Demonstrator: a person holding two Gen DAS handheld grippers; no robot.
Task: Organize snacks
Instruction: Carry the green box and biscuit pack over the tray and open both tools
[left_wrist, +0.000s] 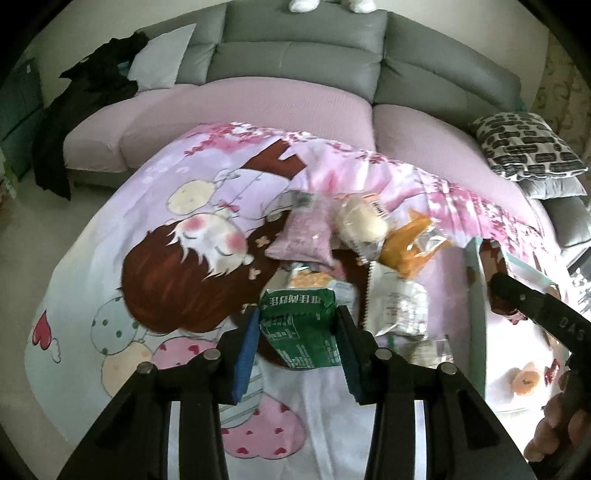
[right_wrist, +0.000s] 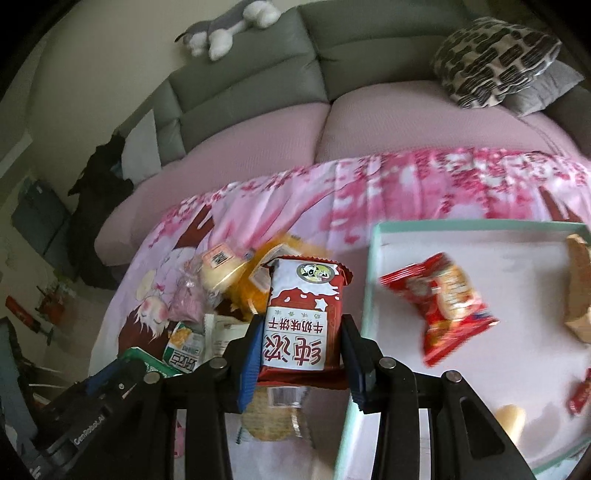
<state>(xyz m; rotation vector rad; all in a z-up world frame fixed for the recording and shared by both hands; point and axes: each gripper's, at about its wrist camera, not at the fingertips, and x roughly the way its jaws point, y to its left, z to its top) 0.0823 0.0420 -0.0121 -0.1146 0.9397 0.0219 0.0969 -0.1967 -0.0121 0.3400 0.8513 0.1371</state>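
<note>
My left gripper (left_wrist: 295, 321) is shut on a green snack packet (left_wrist: 299, 325) at the near edge of a heap of snacks. The heap holds a pink packet (left_wrist: 304, 236), a pale bun (left_wrist: 360, 221), an orange packet (left_wrist: 410, 245) and a white packet (left_wrist: 397, 306). My right gripper (right_wrist: 300, 332) is shut on a red-and-white biscuit packet (right_wrist: 301, 314), held above the heap just left of the mint-rimmed tray (right_wrist: 369, 295). A red snack packet (right_wrist: 443, 302) lies in the tray. The right gripper also shows in the left wrist view (left_wrist: 498, 291), over the tray (left_wrist: 476, 295).
The snacks lie on a pink cartoon-print cloth (left_wrist: 155, 206) over a table. A grey sofa with pink seat covers (left_wrist: 258, 99) stands behind. A patterned cushion (right_wrist: 491, 59), a plush dog (right_wrist: 229, 29) and dark clothes (left_wrist: 88, 110) rest on it. Round crackers (right_wrist: 273, 417) lie under my right gripper.
</note>
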